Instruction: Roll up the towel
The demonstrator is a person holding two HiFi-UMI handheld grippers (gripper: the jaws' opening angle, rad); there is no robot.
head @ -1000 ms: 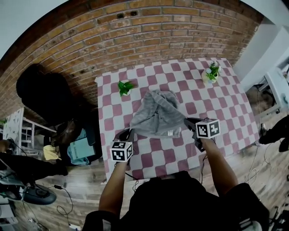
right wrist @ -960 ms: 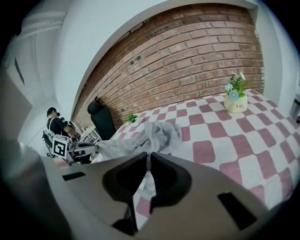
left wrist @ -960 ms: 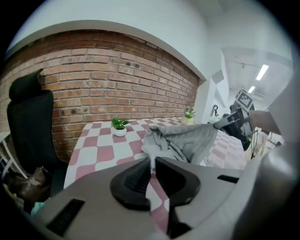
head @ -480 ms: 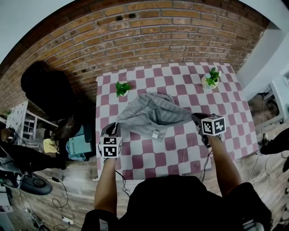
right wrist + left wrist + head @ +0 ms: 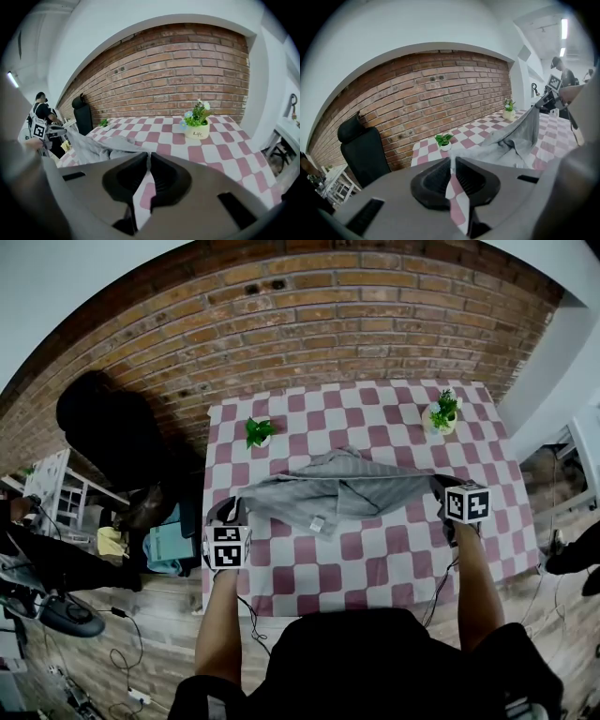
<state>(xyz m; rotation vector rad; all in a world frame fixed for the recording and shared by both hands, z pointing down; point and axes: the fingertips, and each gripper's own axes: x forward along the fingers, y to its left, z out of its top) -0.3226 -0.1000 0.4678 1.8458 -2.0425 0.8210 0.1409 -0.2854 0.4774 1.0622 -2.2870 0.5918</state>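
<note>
Grey and ribbed, the cloth towel (image 5: 328, 495) is hanging stretched between the two grippers. Its near edge is being held up in a taut line, while its far part is lying crumpled on the pink-and-white checked table (image 5: 375, 563) ahead of them. The left gripper (image 5: 236, 506) is pinching the towel's left corner. In the left gripper view its black jaws are standing almost together, with a thin fold of grey cloth coming up from between them and running off towards the other gripper. The right gripper (image 5: 439, 484) is gripping the opposite corner in the same way, jaws nearly closed on the fabric. A small white label (image 5: 317, 524) is dangling from the held edge, about midway between the grippers. Beyond the left gripper, a small green plant in a white pot (image 5: 260, 432) is standing on the table. Beyond the right gripper, a flowering plant in a cream pot (image 5: 442, 414) is standing near the far corner, well apart from the towel.
</note>
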